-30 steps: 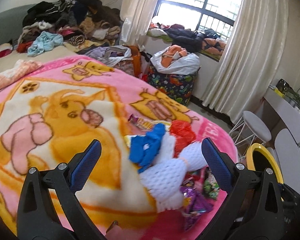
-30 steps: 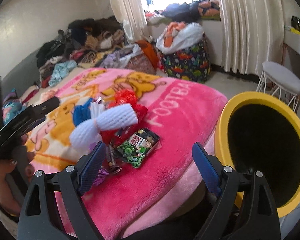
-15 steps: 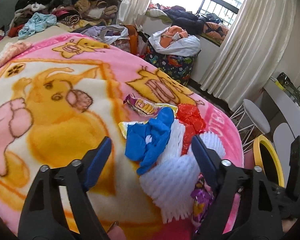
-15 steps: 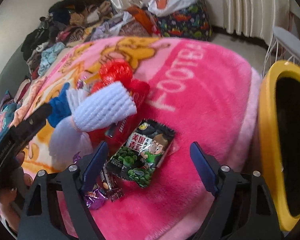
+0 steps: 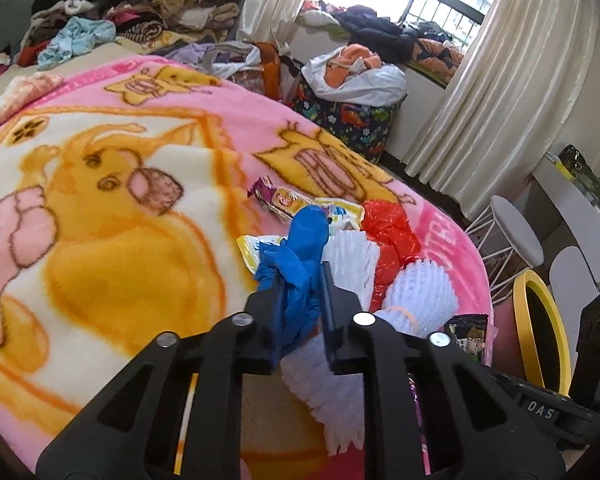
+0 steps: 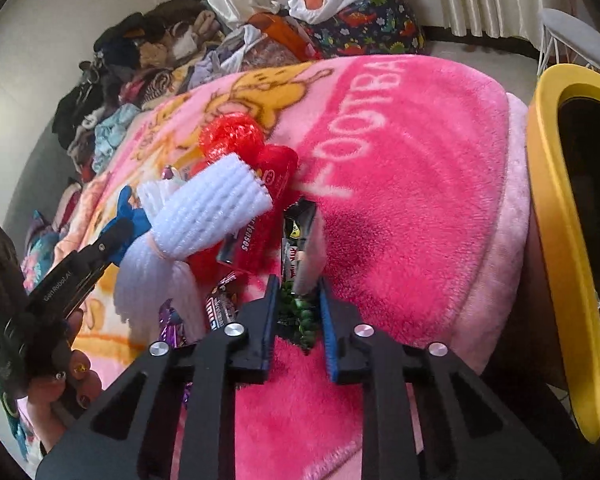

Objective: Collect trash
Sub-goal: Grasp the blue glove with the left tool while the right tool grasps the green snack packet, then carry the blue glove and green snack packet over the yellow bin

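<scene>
Trash pile (image 5: pixel 352 256) partly hidden behind left gripper (image 5: pixel 300 280) fingers (image 5: pixel 327 292).

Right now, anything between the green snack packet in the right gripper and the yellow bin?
Nothing visible. The right gripper is closing on the green snack packet; only bare pink blanket lies between it and the yellow bin beside the bed.

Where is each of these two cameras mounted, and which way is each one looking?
Left wrist: on the left gripper, looking down its fingers, which pinch a blue glove on the pink blanket.
Right wrist: on the right gripper, its jaws closing on a green snack packet; a hand shows.
Both share the white foam net and yellow bin.
</scene>
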